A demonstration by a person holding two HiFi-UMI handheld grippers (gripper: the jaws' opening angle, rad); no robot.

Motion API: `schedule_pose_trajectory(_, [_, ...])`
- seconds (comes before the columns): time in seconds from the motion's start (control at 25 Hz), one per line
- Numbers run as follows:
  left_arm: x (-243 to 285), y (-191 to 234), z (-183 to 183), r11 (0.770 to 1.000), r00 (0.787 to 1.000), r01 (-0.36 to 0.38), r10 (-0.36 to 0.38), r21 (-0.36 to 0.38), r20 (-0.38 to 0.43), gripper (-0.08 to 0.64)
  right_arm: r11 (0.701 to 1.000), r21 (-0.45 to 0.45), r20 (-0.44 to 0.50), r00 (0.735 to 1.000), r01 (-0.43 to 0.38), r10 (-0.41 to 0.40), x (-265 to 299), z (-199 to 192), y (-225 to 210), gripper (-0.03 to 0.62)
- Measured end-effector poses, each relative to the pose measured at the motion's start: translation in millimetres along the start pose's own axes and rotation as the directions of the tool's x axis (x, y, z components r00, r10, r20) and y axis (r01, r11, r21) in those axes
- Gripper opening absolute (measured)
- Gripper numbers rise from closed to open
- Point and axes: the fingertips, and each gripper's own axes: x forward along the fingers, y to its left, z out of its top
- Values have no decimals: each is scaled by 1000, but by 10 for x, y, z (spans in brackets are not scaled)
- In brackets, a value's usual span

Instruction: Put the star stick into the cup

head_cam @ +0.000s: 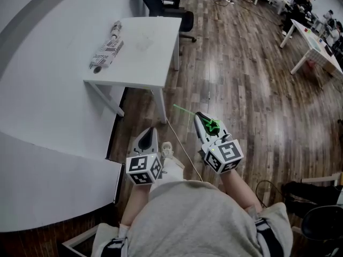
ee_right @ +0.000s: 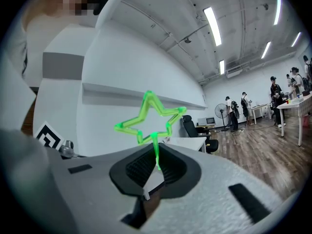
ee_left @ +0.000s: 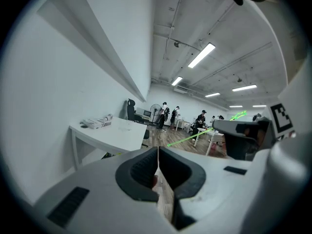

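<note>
My right gripper (head_cam: 199, 115) (ee_right: 155, 152) is shut on the green star stick (head_cam: 213, 126), held at waist height over the wooden floor. In the right gripper view the star (ee_right: 148, 118) stands just above the jaws, with its stem pinched between them. In the head view the thin stem (head_cam: 182, 110) pokes out forward and left. My left gripper (head_cam: 149, 130) (ee_left: 158, 150) hangs beside it, shut and holding nothing. Ahead on a white table (head_cam: 150, 52) lies a long black-and-white printed thing (head_cam: 107, 50) (ee_left: 97, 122), perhaps stacked cups on their side, well beyond both grippers.
A dark office chair (head_cam: 161, 4) stands behind the table. A curved white counter (head_cam: 43, 143) runs along my left. More white tables (head_cam: 316, 47) with people are at the far right. A thin cable (head_cam: 182, 143) crosses the floor, and dark gear (head_cam: 316, 197) sits at lower right.
</note>
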Motion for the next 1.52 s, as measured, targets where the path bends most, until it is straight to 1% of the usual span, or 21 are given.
schedule_pose_trajectory(0.4, [743,396,255,1000,1000,-6,6,-9,1,11,1000,-4,13,1000,-9,9,816,134,-315,14])
schedule_pose_trajectory(0.84, [1634,922,715,1000,1000,-4,4,-12,-2,11,1000,-18,14,1000,3,-3,1858,356,-688,14])
schedule_pose_trajectory(1.2, [2364,1341,1010,1000,1000,20,-20,-2,-12,10,1000,-10,29,999,20,-20,2707,442,-970,14])
schedule_pose_trajectory(1.52, [2924,1690,1122,999,999,46,-46,3,-25,11,999,-15,23,999,47,-47,3324,426,-1181,14])
